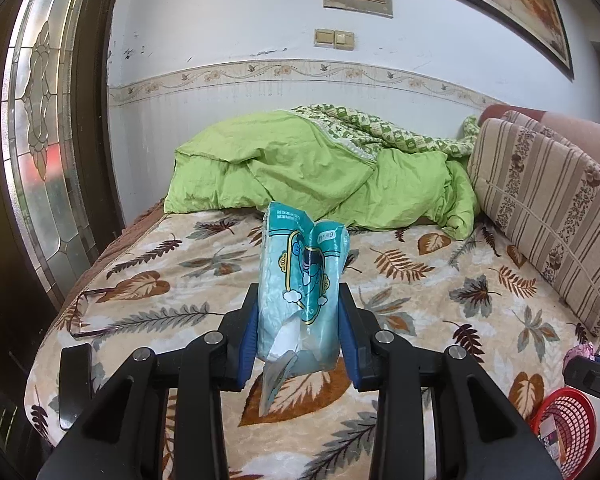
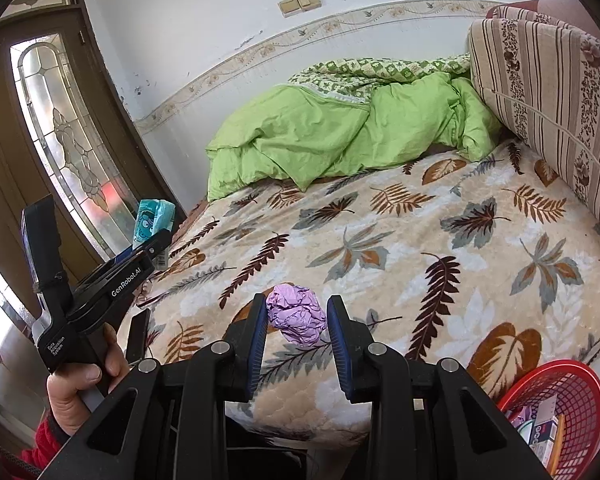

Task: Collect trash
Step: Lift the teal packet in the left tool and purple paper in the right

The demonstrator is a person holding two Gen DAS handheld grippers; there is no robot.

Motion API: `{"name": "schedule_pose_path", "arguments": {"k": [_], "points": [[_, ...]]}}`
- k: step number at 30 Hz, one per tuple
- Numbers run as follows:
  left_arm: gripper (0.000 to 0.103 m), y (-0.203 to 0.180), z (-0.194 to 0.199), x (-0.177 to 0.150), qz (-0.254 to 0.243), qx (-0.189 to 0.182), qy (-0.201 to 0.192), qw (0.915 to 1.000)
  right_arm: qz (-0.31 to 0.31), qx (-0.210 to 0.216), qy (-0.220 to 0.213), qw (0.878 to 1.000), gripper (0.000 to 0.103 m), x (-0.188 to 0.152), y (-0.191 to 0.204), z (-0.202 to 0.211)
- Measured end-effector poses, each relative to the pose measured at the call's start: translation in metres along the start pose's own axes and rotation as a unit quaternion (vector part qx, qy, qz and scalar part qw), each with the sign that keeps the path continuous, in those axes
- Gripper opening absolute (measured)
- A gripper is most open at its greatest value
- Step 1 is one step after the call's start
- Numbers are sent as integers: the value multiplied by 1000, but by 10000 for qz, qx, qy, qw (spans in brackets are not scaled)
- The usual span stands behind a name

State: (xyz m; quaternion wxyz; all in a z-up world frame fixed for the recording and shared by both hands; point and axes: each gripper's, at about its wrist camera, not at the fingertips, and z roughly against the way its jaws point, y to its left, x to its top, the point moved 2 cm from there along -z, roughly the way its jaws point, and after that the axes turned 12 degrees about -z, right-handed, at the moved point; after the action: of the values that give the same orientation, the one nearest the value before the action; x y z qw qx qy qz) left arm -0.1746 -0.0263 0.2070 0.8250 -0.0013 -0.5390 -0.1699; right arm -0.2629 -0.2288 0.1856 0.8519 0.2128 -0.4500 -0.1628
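The left gripper [image 1: 298, 332] is closed on a teal tissue pack [image 1: 302, 280], upright above the bed [image 1: 440, 280]; the right gripper [image 2: 296, 336] pinches a crumpled purple paper ball [image 2: 298, 316]. Both look light and soft, the pack's film slippery, so a mid-body hold suits. The red basket [image 2: 556, 396] sits at four o'clock of the ball. The left tool reads "GenRobot.AI" and "Data Acquisition System"; the pack's print is too small to read
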Motion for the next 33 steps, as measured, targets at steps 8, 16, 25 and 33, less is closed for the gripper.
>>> {"name": "schedule_pose_path", "arguments": {"k": [8, 16, 25, 33], "points": [[34, -18, 13, 2, -148, -171, -104, 9997, -22, -14, -88, 10000, 32, -1, -2, 12], [34, -29, 23, 6, -260, -226, -191, 9992, -32, 22, -179, 9998, 32, -2, -1, 23], [35, -33, 27, 7, -288, -229, -210, 9991, -56, 45, -224, 9997, 32, -3, -3, 29], [35, -39, 34, 11, -370, -283, -234, 9986, -108, 61, -273, 9996, 32, -3, -7, 36]]}}
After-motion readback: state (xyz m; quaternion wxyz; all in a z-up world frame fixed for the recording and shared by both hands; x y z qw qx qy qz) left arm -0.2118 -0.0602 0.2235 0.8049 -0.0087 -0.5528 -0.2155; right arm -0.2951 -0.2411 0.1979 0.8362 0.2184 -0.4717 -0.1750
